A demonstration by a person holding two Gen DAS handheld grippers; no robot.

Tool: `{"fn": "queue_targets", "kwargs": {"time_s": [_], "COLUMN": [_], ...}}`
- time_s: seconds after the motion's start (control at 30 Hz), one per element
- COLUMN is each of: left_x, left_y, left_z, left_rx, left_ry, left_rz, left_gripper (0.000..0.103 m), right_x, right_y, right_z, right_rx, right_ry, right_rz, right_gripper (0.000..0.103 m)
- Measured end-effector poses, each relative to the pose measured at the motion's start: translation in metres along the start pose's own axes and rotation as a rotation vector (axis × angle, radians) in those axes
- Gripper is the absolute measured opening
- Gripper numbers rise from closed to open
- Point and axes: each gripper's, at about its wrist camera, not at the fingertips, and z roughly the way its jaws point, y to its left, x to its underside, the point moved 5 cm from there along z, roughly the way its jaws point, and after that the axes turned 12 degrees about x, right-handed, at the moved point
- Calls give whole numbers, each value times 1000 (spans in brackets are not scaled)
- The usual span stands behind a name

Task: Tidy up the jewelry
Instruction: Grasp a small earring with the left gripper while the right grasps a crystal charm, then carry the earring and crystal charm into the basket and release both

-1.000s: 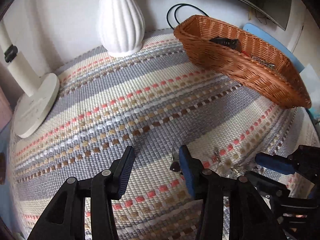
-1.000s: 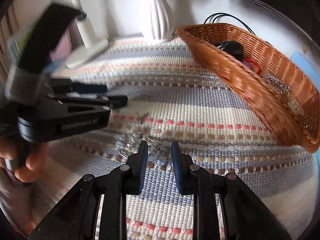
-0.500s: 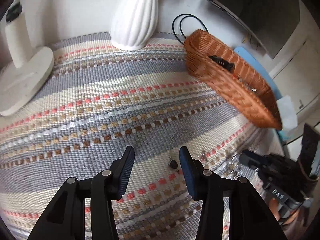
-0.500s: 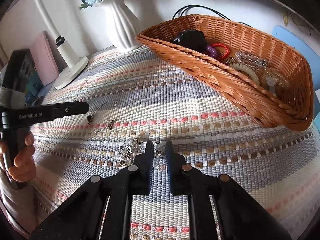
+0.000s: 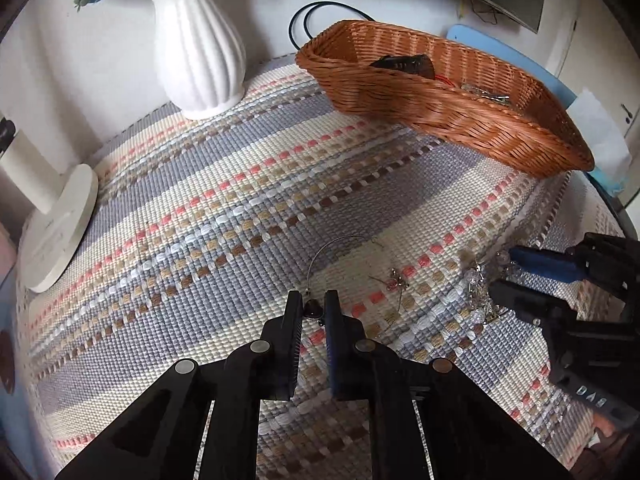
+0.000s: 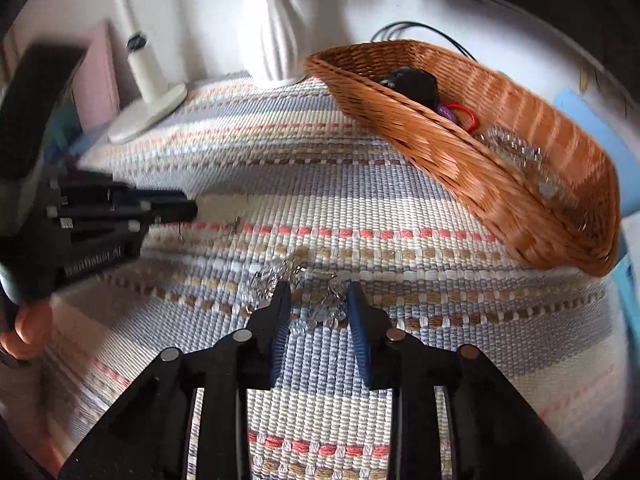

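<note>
A thin wire necklace [image 5: 336, 246] with a dark pendant [image 5: 312, 307] lies on the striped woven mat [image 5: 224, 208]. My left gripper [image 5: 313, 305] is nearly closed, its jaws on either side of the pendant. A small pink-beaded piece [image 5: 394, 281] lies to its right. A clear crystal jewelry pile [image 6: 328, 304] lies between the open jaws of my right gripper [image 6: 318, 300], which also shows in the left wrist view [image 5: 508, 270]. A wicker basket [image 6: 520, 208] at the back right holds a dark item, a red cord and silver pieces.
A white ribbed vase [image 5: 196, 40] with blue flowers stands at the back. A white lamp base [image 5: 56, 228] sits at the left. A black cable [image 5: 320, 12] runs behind the basket. A light blue board [image 5: 504, 52] lies beyond it.
My left gripper has closed around the pendant of the wire necklace. My right gripper, nearly closed half a second ago, has opened over the crystal pile.
</note>
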Motion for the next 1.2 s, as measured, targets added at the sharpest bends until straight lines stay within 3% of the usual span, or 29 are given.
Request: {"fn": "queue_targets", "kwargs": {"time_s": [0.07, 0.13, 0.33, 0.5, 0.63, 0.9, 1.1, 1.2], "left_x": [0, -1, -5, -8, -11, -25, -60, -92], "left_y": [5, 9, 6, -1, -6, -41, -74, -91], "left_z": [-2, -7, -35, -49, -54, -75, -98, -106], "left_rx": [21, 41, 194, 260, 276, 216, 161, 186], "left_ry": [-5, -24, -139, -200, -229, -254, -262, -290], "left_rz": [-24, -48, -81, -79, -69, 48, 143, 174], "left_gripper": [11, 11, 11, 11, 11, 11, 11, 11], "right_x": [0, -1, -2, -4, -8, -36, -62, -75], "right_y": [5, 4, -23, -39, -55, -103, -157, -185], "right_z": [-4, -8, -24, -30, -44, -89, -99, -95], "right_rx": [7, -1, -177, -228, -271, -231, -191, -174], "right_ry": [-20, -46, -100, -113, -132, -249, -300, -326], "right_rz": [-23, -15, 123, 190, 238, 285, 372, 422], "right_gripper": [10, 10, 10, 10, 10, 10, 10, 10]}}
